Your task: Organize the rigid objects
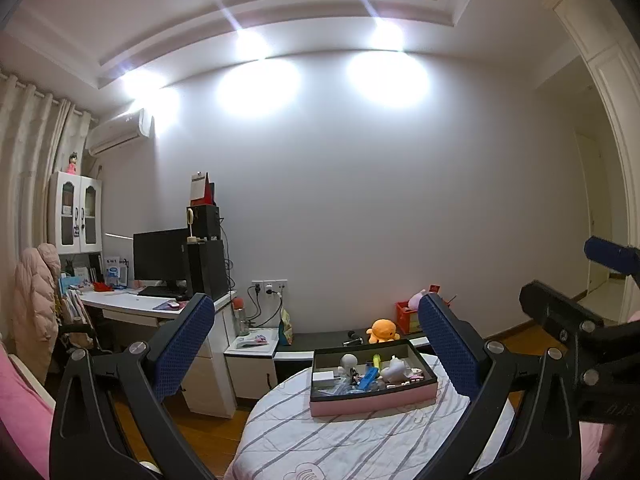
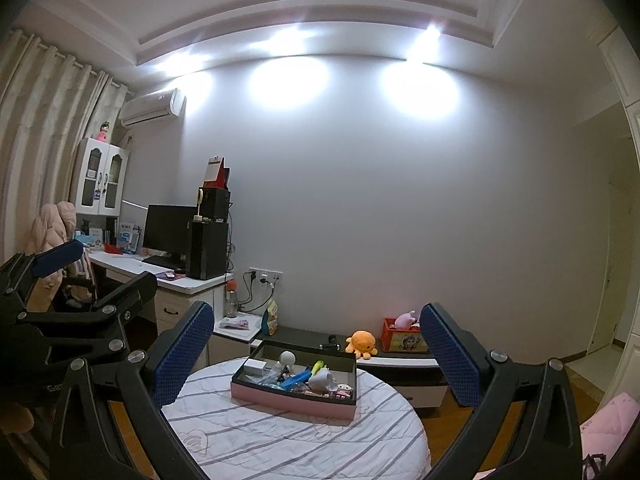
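Note:
A pink box with a black inside (image 1: 372, 400) (image 2: 294, 398) sits on a round table under a striped white cloth (image 1: 320, 444) (image 2: 288, 444). In the box lie several small items: white figurines (image 1: 394, 370) (image 2: 322, 380), a blue piece (image 1: 368, 378) (image 2: 298, 378), a white block (image 1: 324, 378) (image 2: 256, 367). My left gripper (image 1: 316, 352) is open, held above and short of the table, with nothing between its blue pads. My right gripper (image 2: 316, 356) is open and empty too. Each gripper shows at the edge of the other's view.
A low black-and-white bench (image 1: 320, 338) (image 2: 404, 360) behind the table carries an orange plush (image 1: 383, 330) (image 2: 361, 343) and a red box (image 1: 406, 316) (image 2: 402, 338). A desk with a monitor (image 1: 160, 260) (image 2: 168, 232) stands at the left. Pink bedding (image 2: 608, 428) lies at the right.

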Demonstrator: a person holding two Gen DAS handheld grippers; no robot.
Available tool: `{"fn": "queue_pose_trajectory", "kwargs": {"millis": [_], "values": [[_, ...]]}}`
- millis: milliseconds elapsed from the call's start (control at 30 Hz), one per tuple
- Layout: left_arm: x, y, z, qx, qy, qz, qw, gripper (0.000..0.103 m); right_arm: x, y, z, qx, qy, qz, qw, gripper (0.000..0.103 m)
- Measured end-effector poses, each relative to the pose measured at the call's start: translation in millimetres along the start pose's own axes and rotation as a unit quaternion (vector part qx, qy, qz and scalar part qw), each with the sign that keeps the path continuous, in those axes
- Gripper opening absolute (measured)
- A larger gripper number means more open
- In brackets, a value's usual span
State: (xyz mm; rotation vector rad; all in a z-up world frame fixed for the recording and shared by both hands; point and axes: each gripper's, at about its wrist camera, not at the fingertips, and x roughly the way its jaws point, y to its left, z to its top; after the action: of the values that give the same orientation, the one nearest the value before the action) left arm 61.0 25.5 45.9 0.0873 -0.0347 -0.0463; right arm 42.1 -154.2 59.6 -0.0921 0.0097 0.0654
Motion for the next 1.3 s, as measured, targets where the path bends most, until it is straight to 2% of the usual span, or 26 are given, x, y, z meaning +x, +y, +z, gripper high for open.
{"fn": "queue_pose_trajectory", "kwargs": {"millis": [1300], "values": [[-0.3,1.5,-4.8,0.004,-0.01,0.003,0.9999,0.103,-5.0,-0.8,4.2,-0.001,-0.002,-0.003,1.0,0.103]]}}
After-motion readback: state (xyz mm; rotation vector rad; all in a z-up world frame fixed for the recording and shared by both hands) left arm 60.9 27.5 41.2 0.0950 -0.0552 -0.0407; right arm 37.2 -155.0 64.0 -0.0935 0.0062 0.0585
